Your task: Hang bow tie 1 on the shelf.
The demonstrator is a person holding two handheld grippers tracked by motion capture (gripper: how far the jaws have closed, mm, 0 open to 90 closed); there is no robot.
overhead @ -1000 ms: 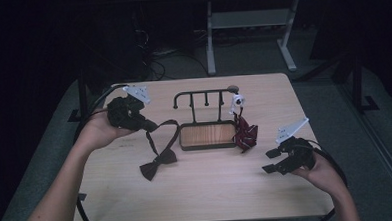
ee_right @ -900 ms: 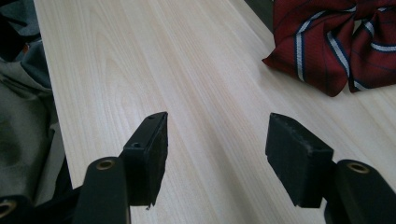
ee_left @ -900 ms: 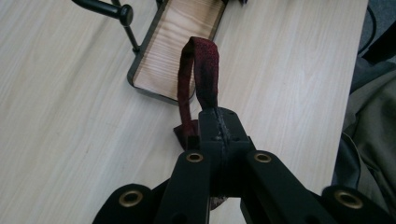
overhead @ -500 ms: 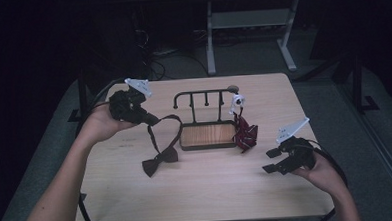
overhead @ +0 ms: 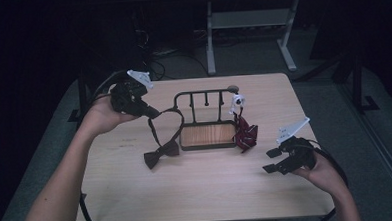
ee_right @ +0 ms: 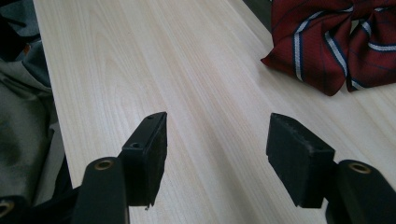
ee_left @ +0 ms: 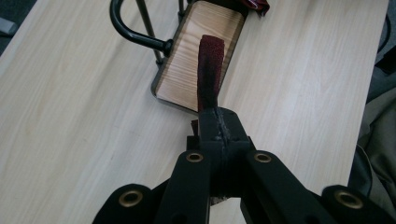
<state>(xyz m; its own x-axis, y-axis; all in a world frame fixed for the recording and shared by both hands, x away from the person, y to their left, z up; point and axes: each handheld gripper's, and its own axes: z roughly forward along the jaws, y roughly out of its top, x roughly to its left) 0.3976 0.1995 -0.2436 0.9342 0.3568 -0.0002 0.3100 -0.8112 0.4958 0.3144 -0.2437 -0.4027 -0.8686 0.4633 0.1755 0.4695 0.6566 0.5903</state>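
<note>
A dark brown bow tie hangs by its strap with the bow resting on the table left of a black rack with a wooden tray base. My left gripper is shut on the strap, raised above the table's left side; in the left gripper view the strap runs out from the closed jaws. A red striped bow tie hangs off the rack's right end and shows again as striped cloth. My right gripper rests open low at the right, nothing between its fingers.
The black rack's hoop and pegs rise behind the tray, with a small white clip at its right end. The wooden table ends close to the right hand; a metal stand sits beyond the far edge.
My left gripper has lifted and shifted slightly right with the strap, drawing the brown bow tie toward the rack. The right gripper has stayed put.
</note>
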